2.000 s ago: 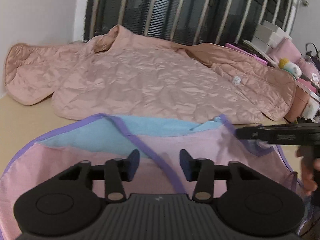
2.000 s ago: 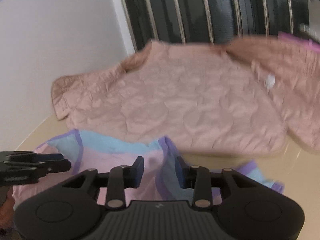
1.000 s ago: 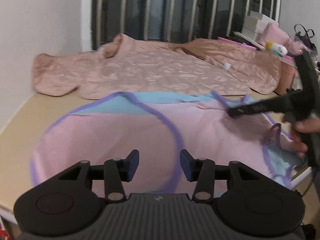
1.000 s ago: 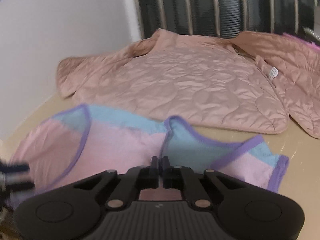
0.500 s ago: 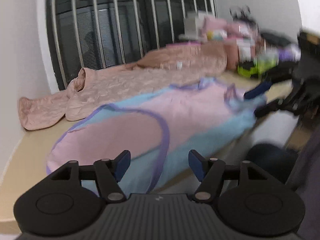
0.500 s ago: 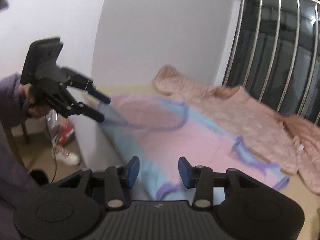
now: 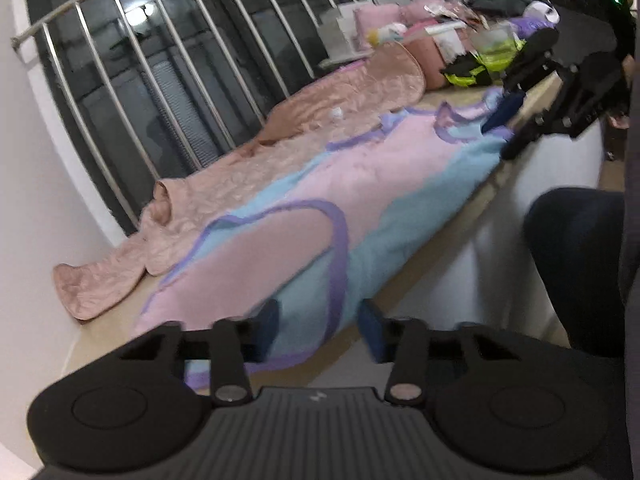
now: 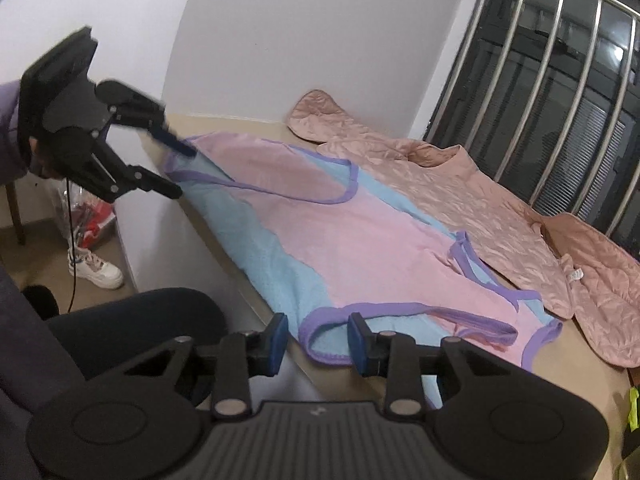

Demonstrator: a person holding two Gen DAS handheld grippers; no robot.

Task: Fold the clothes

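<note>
A pink and light-blue garment with purple trim lies spread along the table's front edge, also in the right wrist view. My left gripper is open, its jaws either side of the garment's near left corner; it shows in the right wrist view at that end. My right gripper is open, jaws astride the purple-trimmed corner at the other end; it appears in the left wrist view. A quilted peach jacket lies behind, also in the right wrist view.
A barred window runs behind the table. Boxes, pink items and a yellow-green object crowd the far right end. A white wall closes the left end. My legs and a white shoe are below the edge.
Both grippers have swung out to opposite ends of the garment, facing each other along the table edge. The right gripper, shut a second ago, is open.
</note>
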